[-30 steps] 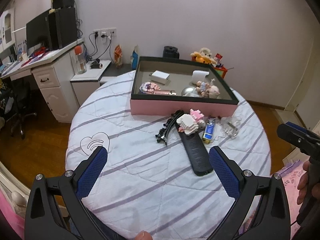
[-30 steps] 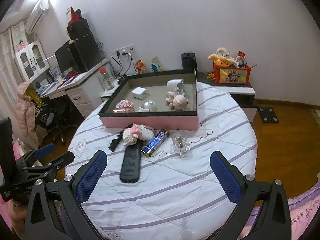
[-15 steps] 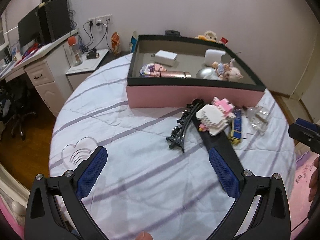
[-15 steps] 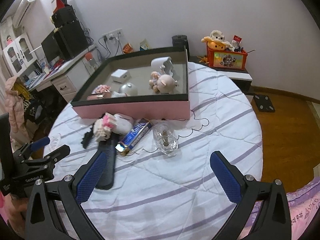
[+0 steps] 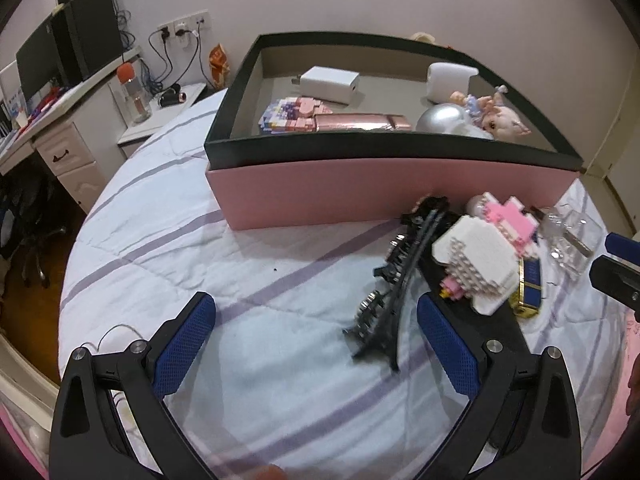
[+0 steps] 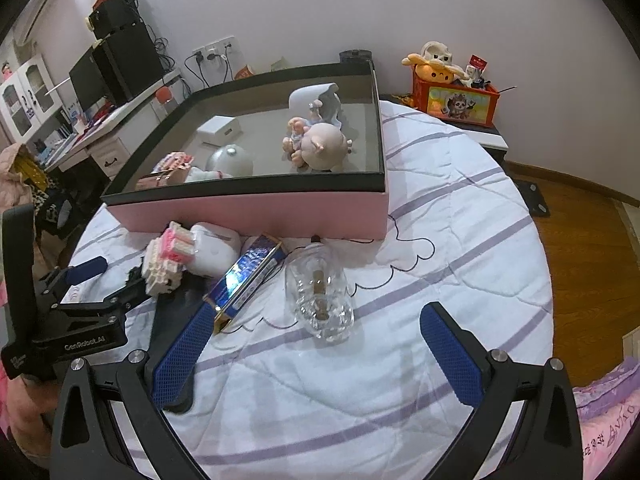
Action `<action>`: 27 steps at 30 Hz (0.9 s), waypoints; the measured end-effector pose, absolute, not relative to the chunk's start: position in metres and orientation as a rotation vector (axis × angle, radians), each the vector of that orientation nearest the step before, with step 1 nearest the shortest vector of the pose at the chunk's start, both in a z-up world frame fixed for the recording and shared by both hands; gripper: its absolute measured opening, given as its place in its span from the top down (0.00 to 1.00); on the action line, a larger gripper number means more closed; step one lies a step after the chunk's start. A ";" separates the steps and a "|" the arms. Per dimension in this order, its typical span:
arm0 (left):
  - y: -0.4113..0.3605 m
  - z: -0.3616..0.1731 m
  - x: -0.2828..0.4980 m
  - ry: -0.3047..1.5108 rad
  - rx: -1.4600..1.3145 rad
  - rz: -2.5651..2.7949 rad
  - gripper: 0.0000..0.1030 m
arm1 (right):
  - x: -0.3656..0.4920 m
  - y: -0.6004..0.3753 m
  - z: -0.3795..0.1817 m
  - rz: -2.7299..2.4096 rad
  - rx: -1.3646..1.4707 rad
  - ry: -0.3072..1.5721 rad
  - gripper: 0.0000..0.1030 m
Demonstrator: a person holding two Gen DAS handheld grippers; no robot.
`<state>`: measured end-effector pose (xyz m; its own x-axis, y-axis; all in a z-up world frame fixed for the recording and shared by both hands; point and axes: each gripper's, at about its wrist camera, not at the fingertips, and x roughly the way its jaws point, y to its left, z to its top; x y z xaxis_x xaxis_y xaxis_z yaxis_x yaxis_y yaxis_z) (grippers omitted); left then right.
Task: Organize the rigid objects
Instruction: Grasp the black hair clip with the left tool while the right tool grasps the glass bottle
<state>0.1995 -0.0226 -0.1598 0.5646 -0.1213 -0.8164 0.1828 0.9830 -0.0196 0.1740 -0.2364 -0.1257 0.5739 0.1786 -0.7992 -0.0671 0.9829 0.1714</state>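
A pink box with a black rim (image 5: 384, 188) (image 6: 256, 208) sits on the round table and holds several small items. In front of it lie a black hair clip (image 5: 396, 280), a white and pink block figure (image 5: 484, 256) (image 6: 168, 256), a black remote (image 5: 492, 320), a white case (image 6: 214, 250), a blue bar (image 5: 530, 286) (image 6: 252, 272) and a clear glass bottle (image 6: 320, 296) (image 5: 568, 236). My left gripper (image 5: 316, 332) is open, low over the cloth just left of the clip. My right gripper (image 6: 316, 336) is open, just in front of the bottle.
A white cloth with purple stripes (image 5: 180, 240) covers the table. In the box are a white charger (image 5: 328, 84), a doll (image 6: 320, 144) and a silver dome (image 6: 230, 160). A desk with monitors (image 5: 60, 92) stands left. An orange toy box (image 6: 456, 96) stands behind right.
Both grippers have moved forward and down toward the objects in front of the box, which now look larger and closer. Both stay open.
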 end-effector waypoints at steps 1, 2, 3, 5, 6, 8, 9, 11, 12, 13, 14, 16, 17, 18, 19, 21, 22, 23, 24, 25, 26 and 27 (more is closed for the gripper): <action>-0.023 -0.161 0.201 0.956 0.069 -0.180 0.02 | 0.177 -0.236 -0.127 0.144 0.127 0.949 0.00; -0.023 -0.162 0.203 0.956 0.069 -0.183 0.02 | 0.178 -0.236 -0.128 0.143 0.126 0.949 0.00; -0.024 -0.162 0.205 0.958 0.075 -0.185 0.02 | 0.180 -0.236 -0.130 0.141 0.124 0.950 0.00; -0.027 -0.162 0.208 0.957 0.086 -0.193 0.04 | 0.185 -0.236 -0.134 0.131 0.117 0.954 0.03; -0.029 -0.163 0.209 0.956 0.093 -0.196 0.05 | 0.186 -0.236 -0.135 0.130 0.115 0.955 0.05; -0.031 -0.163 0.211 0.954 0.104 -0.200 0.07 | 0.189 -0.235 -0.137 0.131 0.110 0.959 0.08; -0.032 -0.163 0.211 0.953 0.106 -0.203 0.09 | 0.190 -0.235 -0.139 0.130 0.107 0.960 0.09; -0.033 -0.162 0.210 0.949 0.108 -0.211 0.13 | 0.192 -0.234 -0.143 0.131 0.097 0.971 0.18; -0.033 -0.161 0.209 0.948 0.109 -0.214 0.18 | 0.193 -0.234 -0.145 0.133 0.092 0.980 0.22; -0.034 -0.160 0.207 0.947 0.112 -0.217 0.21 | 0.194 -0.233 -0.148 0.136 0.088 0.988 0.24; -0.035 -0.159 0.207 0.945 0.113 -0.224 0.27 | 0.194 -0.233 -0.150 0.133 0.084 0.989 0.26; -0.036 -0.158 0.205 0.942 0.115 -0.235 0.33 | 0.194 -0.234 -0.151 0.123 0.076 0.983 0.30; -0.036 -0.157 0.204 0.941 0.114 -0.239 0.36 | 0.193 -0.234 -0.151 0.122 0.076 0.980 0.35; -0.036 -0.157 0.204 0.941 0.111 -0.243 0.40 | 0.193 -0.235 -0.150 0.121 0.076 0.978 0.38; -0.034 -0.156 0.204 0.941 0.106 -0.246 0.43 | 0.194 -0.236 -0.150 0.117 0.074 0.976 0.45; -0.032 -0.154 0.202 0.941 0.089 -0.264 0.62 | 0.194 -0.238 -0.150 0.114 0.075 0.976 0.54; -0.032 -0.154 0.201 0.943 0.086 -0.267 0.64 | 0.194 -0.240 -0.149 0.117 0.082 0.975 0.59; -0.031 -0.153 0.201 0.945 0.080 -0.270 0.66 | 0.194 -0.241 -0.149 0.121 0.088 0.974 0.64; -0.031 -0.153 0.201 0.946 0.075 -0.271 0.68 | 0.194 -0.242 -0.148 0.125 0.091 0.976 0.64; -0.030 -0.153 0.200 0.945 0.067 -0.271 0.68 | 0.194 -0.242 -0.148 0.124 0.091 0.975 0.64; -0.028 -0.152 0.199 0.945 0.052 -0.271 0.70 | 0.193 -0.242 -0.147 0.123 0.092 0.973 0.64; -0.025 -0.152 0.198 0.943 0.035 -0.272 0.72 | 0.192 -0.242 -0.147 0.125 0.096 0.971 0.64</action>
<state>0.1978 -0.0255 -0.1516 0.5560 -0.2148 -0.8029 0.2452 0.9654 -0.0885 0.1919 -0.2420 -0.1466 0.5580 0.1487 -0.8164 -0.0625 0.9886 0.1373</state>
